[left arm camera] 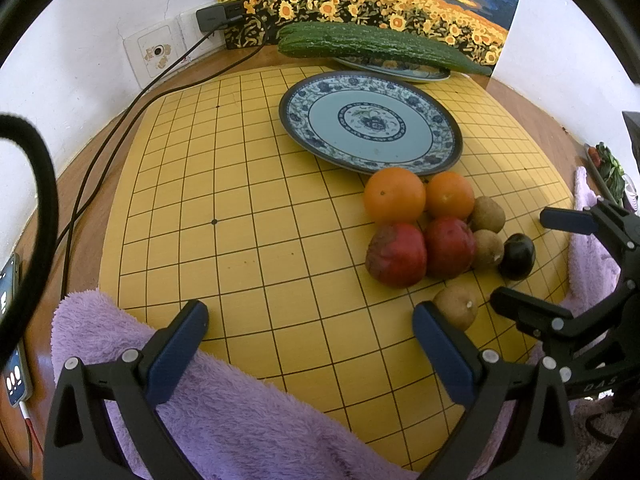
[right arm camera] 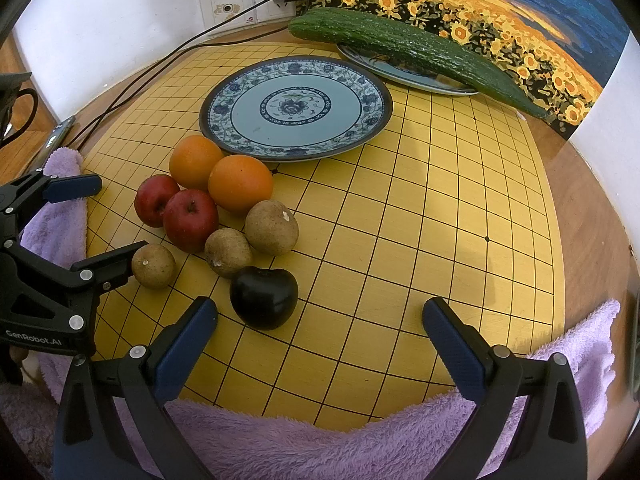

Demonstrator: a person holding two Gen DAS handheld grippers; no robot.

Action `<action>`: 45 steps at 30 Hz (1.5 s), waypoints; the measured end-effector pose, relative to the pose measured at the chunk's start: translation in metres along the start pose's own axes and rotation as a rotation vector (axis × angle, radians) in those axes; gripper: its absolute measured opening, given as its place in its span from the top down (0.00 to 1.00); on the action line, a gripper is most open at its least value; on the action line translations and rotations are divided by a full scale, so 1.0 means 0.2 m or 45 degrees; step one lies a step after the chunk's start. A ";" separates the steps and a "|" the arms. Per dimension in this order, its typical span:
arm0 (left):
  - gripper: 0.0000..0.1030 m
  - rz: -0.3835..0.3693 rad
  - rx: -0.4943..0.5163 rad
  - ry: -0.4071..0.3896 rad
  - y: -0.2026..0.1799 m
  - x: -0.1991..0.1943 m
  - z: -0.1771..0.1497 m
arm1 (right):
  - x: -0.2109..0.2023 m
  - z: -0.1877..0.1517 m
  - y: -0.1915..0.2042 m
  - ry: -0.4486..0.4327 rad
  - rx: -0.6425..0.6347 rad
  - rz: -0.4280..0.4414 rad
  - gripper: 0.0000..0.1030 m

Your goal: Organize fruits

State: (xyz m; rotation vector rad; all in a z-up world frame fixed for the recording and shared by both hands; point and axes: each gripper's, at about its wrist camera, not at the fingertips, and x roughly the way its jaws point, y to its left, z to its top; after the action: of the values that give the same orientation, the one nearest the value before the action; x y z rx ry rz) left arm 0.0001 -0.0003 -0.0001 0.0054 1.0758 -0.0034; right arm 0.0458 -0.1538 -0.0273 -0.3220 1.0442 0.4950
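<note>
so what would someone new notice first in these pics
The tight cluster of fruit on the yellow grid board, just in front of the empty blue-and-white plate. Behind it, a long green cucumber lies across a second plate, against a bright sunflower painting.

Left black angular plastic two-finger gripper (left arm camera: pixel 310 336) with long dark-blue finger pads (left arm camera: pixel 178 350), silver round rivets at the linkage joints, right black matching gripper (right arm camera: pixel 320 332) with blue pads (right arm camera: pixel 186 346), white "GenRobot.AI" lettering (on the left one's side, seen from the right wrist)
</note>
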 end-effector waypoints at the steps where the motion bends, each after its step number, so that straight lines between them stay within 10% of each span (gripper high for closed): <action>1: 0.00 0.000 0.000 0.000 0.00 0.00 0.00 | 0.00 0.00 0.00 0.000 0.000 0.000 0.00; 15: 0.01 0.004 0.001 -0.001 0.00 0.00 0.00 | 0.00 0.01 0.01 -0.002 -0.019 0.008 0.01; 45: 0.29 -0.113 0.008 -0.021 -0.01 0.01 0.12 | -0.07 0.02 0.03 -0.043 -0.031 0.068 0.44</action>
State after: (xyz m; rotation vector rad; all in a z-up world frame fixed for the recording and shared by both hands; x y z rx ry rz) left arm 0.0228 -0.0031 0.0100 -0.0364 1.0589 -0.0865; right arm 0.0386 -0.1501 -0.0132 -0.3070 1.0168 0.5601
